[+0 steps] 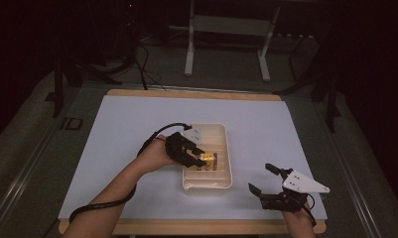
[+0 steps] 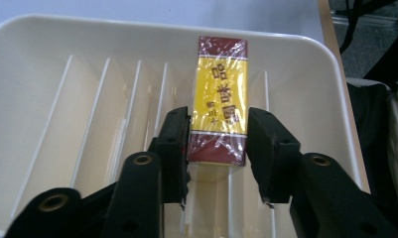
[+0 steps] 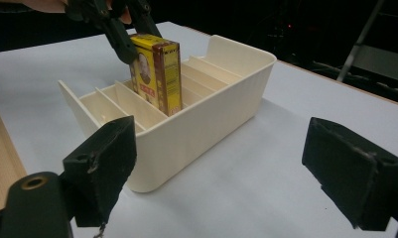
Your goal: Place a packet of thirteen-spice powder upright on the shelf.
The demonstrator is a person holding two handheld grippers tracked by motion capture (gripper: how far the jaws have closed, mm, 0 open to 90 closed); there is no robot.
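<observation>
The yellow-and-maroon box (image 2: pixel 219 111) has its lower part sunk behind the tray's dividers (image 3: pixel 137 106), and its small print is too fine to read. The cream slotted tray (image 2: pixel 33 64) is cut off at the left gripper view's bottom edge, and whether the left gripper's (image 2: pixel 219 148) pads still press the box cannot be told.

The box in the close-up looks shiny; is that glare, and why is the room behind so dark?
Left gripper view: the box has a glossy wrap that catches light as pale streaks. High view: light falls on the table and tray, the surroundings stay dim. Right gripper view: the near jaws look soft, the tray sharper.

High cam overhead; both gripper cams close, sharing tray (image 2: pixel 33 34).
</observation>
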